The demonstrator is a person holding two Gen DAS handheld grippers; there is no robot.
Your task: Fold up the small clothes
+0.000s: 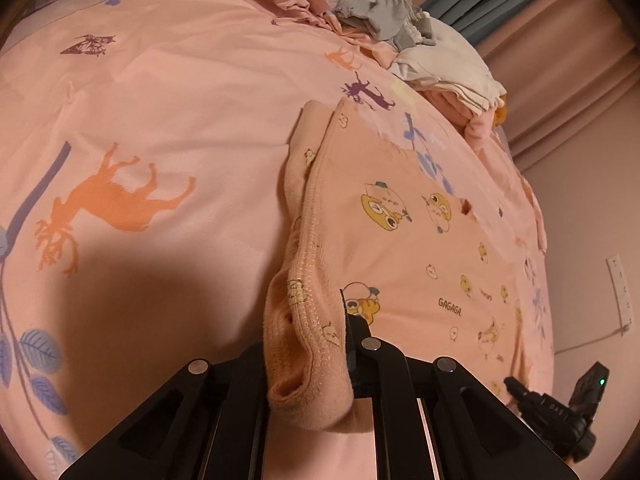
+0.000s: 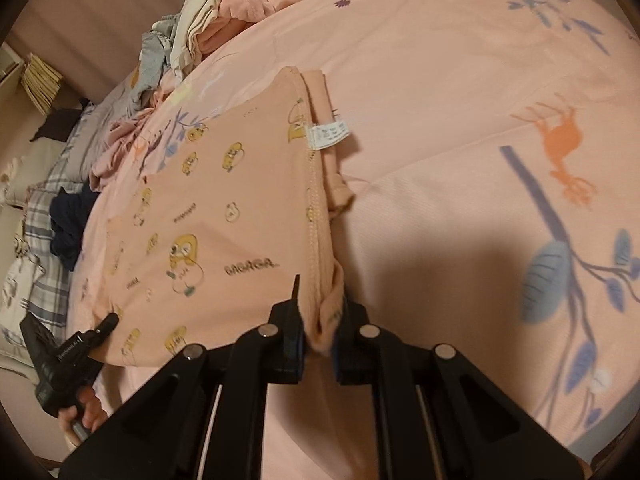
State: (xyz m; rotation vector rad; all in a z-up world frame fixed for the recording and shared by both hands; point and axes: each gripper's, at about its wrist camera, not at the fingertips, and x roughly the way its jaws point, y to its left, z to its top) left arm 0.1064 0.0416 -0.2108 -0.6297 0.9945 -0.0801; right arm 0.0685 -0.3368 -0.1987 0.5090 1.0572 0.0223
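**Both grippers clamped on one hem of the garment; fold not yet made**

Your left gripper (image 1: 308, 364) is closed on a bunched corner of the pink printed garment (image 1: 420, 248), with a thick roll of ribbed hem squeezed between the jaws. Your right gripper (image 2: 318, 340) is pinched on the other corner of the same hem, holding a thinner tuck of cloth. Between the two grips the garment lies mostly flat on the pink bedspread (image 1: 168, 92), its care label (image 2: 329, 133) sticking out past the seam.

Risks, as judged from here:
- The right grip looks shallow; a quick lift could pull the hem free.
- The left side holds more cloth than the right, so the fold line may run crooked.
- The loose clothes pile (image 1: 420, 44) lies near the far edge; carrying the fold too far may drag into it.
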